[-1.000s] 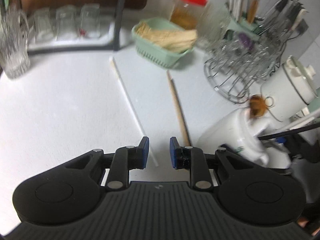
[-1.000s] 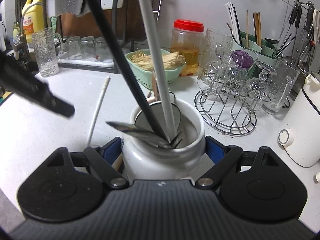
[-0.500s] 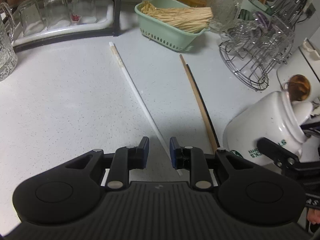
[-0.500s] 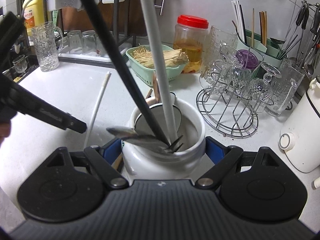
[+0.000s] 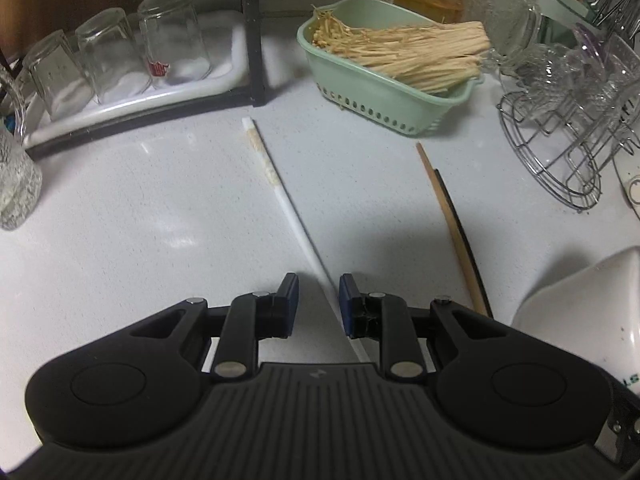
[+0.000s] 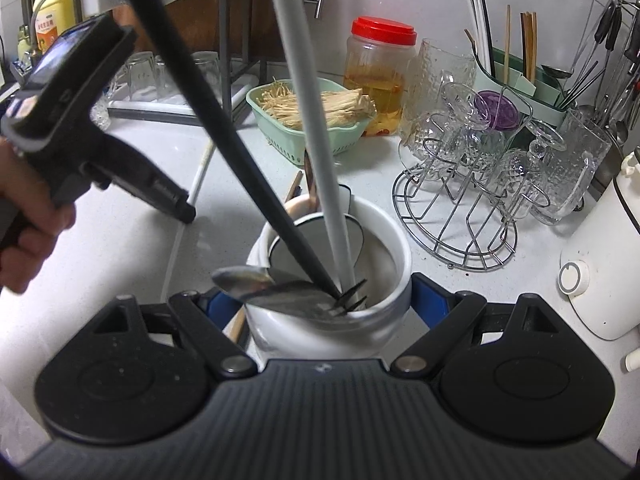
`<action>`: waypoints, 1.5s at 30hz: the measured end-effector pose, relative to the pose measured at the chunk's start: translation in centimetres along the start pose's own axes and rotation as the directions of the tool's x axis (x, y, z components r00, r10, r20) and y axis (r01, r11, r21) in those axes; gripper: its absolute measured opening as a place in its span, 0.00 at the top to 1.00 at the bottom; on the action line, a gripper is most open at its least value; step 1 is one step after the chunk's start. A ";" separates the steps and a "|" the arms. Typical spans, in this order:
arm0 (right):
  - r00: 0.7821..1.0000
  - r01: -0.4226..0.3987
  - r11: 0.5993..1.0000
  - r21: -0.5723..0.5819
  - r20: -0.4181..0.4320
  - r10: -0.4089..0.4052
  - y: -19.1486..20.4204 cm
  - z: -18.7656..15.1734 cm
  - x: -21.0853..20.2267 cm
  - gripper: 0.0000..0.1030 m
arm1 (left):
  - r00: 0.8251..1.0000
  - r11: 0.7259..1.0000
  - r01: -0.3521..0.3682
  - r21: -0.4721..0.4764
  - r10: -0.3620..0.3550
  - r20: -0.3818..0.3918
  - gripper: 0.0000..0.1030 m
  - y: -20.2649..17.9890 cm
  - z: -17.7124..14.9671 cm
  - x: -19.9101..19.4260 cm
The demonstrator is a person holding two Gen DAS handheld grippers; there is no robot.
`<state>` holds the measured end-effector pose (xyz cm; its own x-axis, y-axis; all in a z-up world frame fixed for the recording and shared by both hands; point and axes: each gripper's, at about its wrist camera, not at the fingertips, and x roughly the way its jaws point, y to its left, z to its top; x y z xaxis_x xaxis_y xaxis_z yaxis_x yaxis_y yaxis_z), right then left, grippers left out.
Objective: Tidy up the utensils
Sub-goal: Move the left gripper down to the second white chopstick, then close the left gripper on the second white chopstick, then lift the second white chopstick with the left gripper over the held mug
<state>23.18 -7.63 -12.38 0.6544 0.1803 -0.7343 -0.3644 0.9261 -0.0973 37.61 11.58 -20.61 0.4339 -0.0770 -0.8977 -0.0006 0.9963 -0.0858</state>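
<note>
A white chopstick [image 5: 280, 192] lies on the pale counter and runs back between the fingers of my left gripper [image 5: 318, 300], which hangs low over it, open, its blue pads clear of the stick. To the right a wooden chopstick [image 5: 448, 216] lies against a black one. My right gripper [image 6: 328, 300] is shut on the white utensil jar [image 6: 384, 248], a blue pad on each side. In the jar stand a black-handled fork, a grey handle, a spoon [image 6: 244, 280] and a small ladle. In the right wrist view a hand [image 6: 24, 236] holds the left gripper [image 6: 182, 210] beside the jar.
A green basket [image 5: 380, 96] of pale strands stands behind the chopsticks. Upturned glasses [image 5: 172, 40] sit on a white tray at the back left. A wire rack of glassware [image 6: 472, 184], a red-lidded jar [image 6: 380, 64], a utensil caddy [image 6: 520, 76] and a white appliance [image 6: 600, 272] crowd the right.
My left gripper has come forward and lower along the white chopstick, which now lies between its fingers. The right gripper keeps the jar in its grip, nearly still.
</note>
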 end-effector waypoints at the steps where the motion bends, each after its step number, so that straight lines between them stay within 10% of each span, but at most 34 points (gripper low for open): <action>1: 1.000 0.003 1.000 0.002 0.000 -0.003 0.0 0.0 0.0 0.12 | 1.000 1.000 0.004 -0.004 -0.004 -0.014 0.75 0.2 0.3 0.0; 19: 1.000 0.018 1.000 0.022 0.006 -0.018 0.5 0.3 0.3 0.12 | 0.997 0.997 -0.009 0.074 0.014 -0.071 0.95 -0.4 -0.9 -0.3; 45: 0.996 -0.056 0.996 -0.063 0.062 0.060 -0.1 0.2 0.5 0.12 | 0.990 0.994 0.093 -0.064 -0.099 -0.105 0.97 -0.5 -14.7 -8.8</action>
<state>23.64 -7.58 -12.58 0.6714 0.2555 -0.6956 -0.4412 0.8920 -0.0982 20.52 11.24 -19.07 0.3351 -0.1792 -0.9250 -0.0179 0.9804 -0.1964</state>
